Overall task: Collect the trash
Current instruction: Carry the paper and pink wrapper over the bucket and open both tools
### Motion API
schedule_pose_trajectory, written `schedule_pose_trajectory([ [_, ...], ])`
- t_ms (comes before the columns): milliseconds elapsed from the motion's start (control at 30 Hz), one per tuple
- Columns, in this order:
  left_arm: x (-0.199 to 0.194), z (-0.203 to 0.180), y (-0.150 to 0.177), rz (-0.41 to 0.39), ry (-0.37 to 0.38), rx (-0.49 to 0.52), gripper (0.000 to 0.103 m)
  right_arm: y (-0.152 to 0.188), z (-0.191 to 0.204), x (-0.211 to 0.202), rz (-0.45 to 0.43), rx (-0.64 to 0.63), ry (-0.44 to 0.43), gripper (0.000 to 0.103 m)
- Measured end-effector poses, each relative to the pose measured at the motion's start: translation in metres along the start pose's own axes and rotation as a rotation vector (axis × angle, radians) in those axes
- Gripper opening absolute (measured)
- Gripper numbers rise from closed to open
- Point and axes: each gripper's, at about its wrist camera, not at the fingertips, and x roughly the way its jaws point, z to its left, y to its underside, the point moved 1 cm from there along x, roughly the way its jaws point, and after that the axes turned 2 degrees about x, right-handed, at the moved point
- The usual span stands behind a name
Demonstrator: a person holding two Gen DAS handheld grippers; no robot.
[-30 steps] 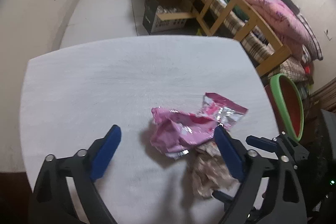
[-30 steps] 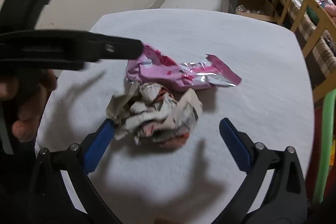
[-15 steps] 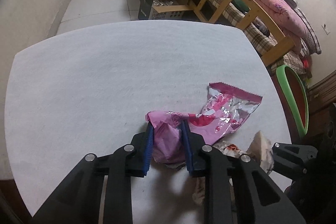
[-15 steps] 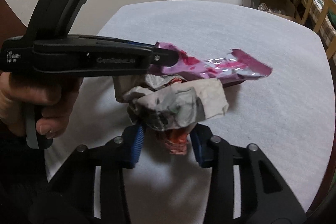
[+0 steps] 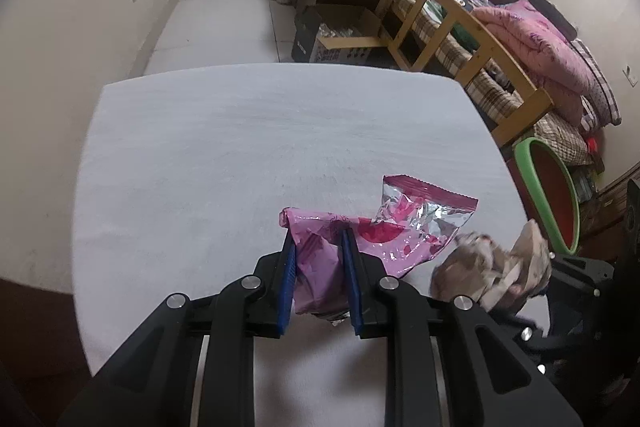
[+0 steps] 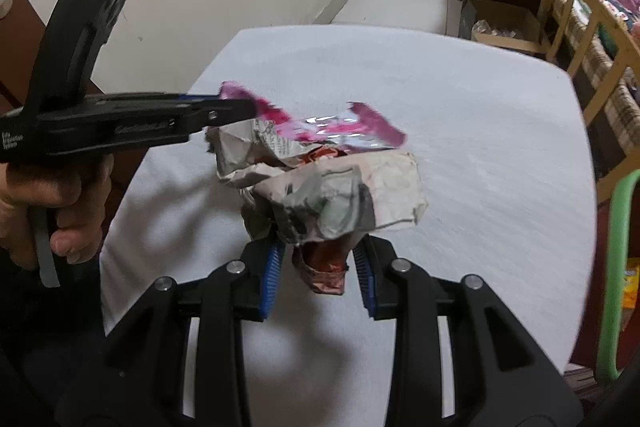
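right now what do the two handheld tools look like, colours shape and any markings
Both match: the left tool and right tool have black plastic scissor-style linkage arms with silver pivot pins and ribbed blue pads. From the right wrist view, the left one shows a pistol-style handle, a grey trigger strap and small white lettering, too blurred to read fully.

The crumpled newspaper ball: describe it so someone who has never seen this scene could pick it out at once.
Start at the white table. Above its near edge two claws each hold a piece of trash side by side. The crumpled newspaper ball is the grey-white printed wad with a red patch, clamped in the right claw; its neighbour, in the left claw, is a shiny pink foil wrapper.
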Motion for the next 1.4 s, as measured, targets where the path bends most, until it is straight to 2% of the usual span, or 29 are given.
schedule_pose_trajectory([
  [367, -0.081, -0.022, 0.027, -0.135, -0.091, 0.013, 0.019, 0.018, 0.010, -0.069, -0.108, 0.008, 0.095, 0.032],
  [600, -0.115, -0.039, 0.036, -0.198, -0.127, 0.029, 0.019, 0.019, 0.008, -0.100, -0.170, 0.031, 0.150, 0.032],
  [867, -0.136, -0.051, 0.043, -0.253, -0.151, 0.012, 0.019, 0.026, 0.000, -0.136, -0.225, 0.047, 0.195, 0.032],
  [1033, -0.143, -0.063, 0.047, -0.255, -0.153, 0.036, 0.019, 0.030, -0.012, -0.150, -0.244, 0.076, 0.207, 0.032],
  [1233, -0.147, -0.087, 0.038, -0.262, -0.149, 0.070, 0.019, 0.032, -0.026, -0.167, -0.259, 0.098, 0.225, 0.032],
  [1400, -0.144, -0.113, 0.024, -0.254, -0.139, 0.103, 0.019, 0.029, -0.055, -0.187, -0.286, 0.141, 0.247, 0.032],
])
